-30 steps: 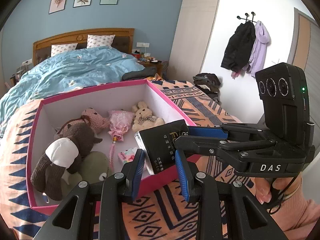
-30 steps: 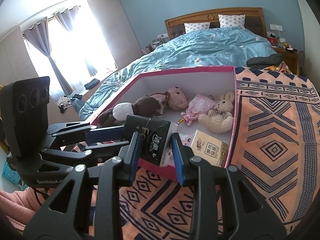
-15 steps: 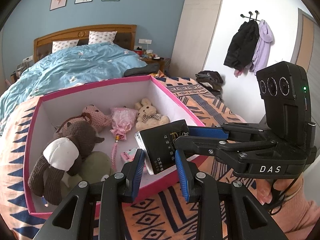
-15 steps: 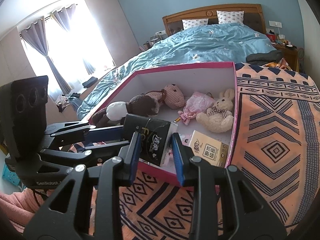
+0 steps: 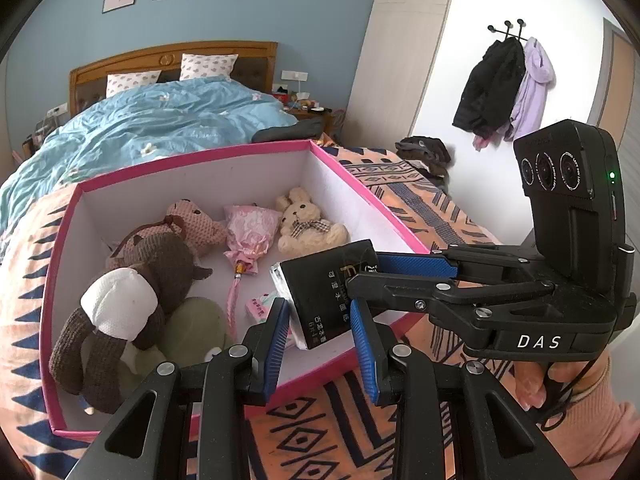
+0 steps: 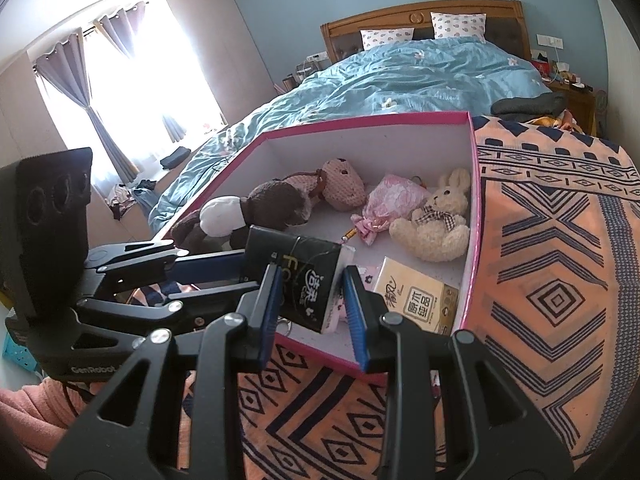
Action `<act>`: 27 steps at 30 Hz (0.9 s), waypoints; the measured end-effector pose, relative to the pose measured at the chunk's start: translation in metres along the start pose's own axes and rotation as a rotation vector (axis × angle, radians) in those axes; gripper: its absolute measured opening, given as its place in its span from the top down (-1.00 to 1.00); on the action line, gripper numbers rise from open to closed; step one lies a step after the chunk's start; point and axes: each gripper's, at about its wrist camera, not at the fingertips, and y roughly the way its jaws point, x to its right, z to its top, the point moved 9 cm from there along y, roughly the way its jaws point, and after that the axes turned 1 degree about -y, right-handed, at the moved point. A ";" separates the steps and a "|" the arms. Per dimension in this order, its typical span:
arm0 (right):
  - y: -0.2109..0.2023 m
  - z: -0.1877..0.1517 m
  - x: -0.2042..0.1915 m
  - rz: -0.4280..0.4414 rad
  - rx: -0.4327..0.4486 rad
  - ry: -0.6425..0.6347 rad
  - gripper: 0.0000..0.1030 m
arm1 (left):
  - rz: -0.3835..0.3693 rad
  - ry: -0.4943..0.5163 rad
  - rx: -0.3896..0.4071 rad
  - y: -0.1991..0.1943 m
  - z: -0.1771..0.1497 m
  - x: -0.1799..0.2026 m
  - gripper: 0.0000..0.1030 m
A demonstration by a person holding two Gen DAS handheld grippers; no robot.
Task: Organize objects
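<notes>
A black tissue pack [image 5: 322,294] [image 6: 306,278] hangs over the near part of a pink-rimmed white box [image 5: 360,188] [image 6: 472,184]. Both grippers hold it: my left gripper [image 5: 320,340] clamps one end, and my right gripper [image 6: 310,312] clamps the other from the right side. In the box lie a brown plush monkey [image 5: 132,292] [image 6: 256,210], a pink knitted bear [image 5: 192,226], a pink wrapped bundle [image 5: 250,224], a cream bunny [image 5: 306,220] [image 6: 438,220] and a yellow tissue pack [image 6: 414,298].
The box sits on an orange patterned blanket [image 6: 552,280] at the foot of a bed with a blue duvet [image 5: 160,120]. A green plush [image 5: 192,328] and a small pink packet [image 5: 260,306] lie in the box's near part. Coats [image 5: 504,88] hang on the right wall.
Both grippers have carried the black pack a little forward over the box's near rim. Their grip on it has not changed.
</notes>
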 end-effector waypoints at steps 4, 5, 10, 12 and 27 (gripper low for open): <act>0.002 -0.001 0.000 -0.003 -0.007 -0.001 0.33 | 0.001 -0.002 -0.007 0.002 -0.001 -0.002 0.40; 0.003 -0.001 0.000 -0.004 -0.010 0.000 0.33 | 0.002 -0.003 -0.011 0.002 -0.002 -0.002 0.40; 0.007 -0.002 0.002 -0.013 -0.020 -0.005 0.33 | 0.003 -0.006 -0.016 0.005 -0.001 -0.005 0.40; 0.009 -0.002 0.001 -0.018 -0.024 -0.008 0.33 | 0.005 -0.006 -0.018 0.006 -0.001 -0.006 0.40; 0.021 -0.004 0.002 -0.065 -0.063 -0.039 0.34 | 0.009 -0.019 -0.041 0.015 -0.005 -0.013 0.40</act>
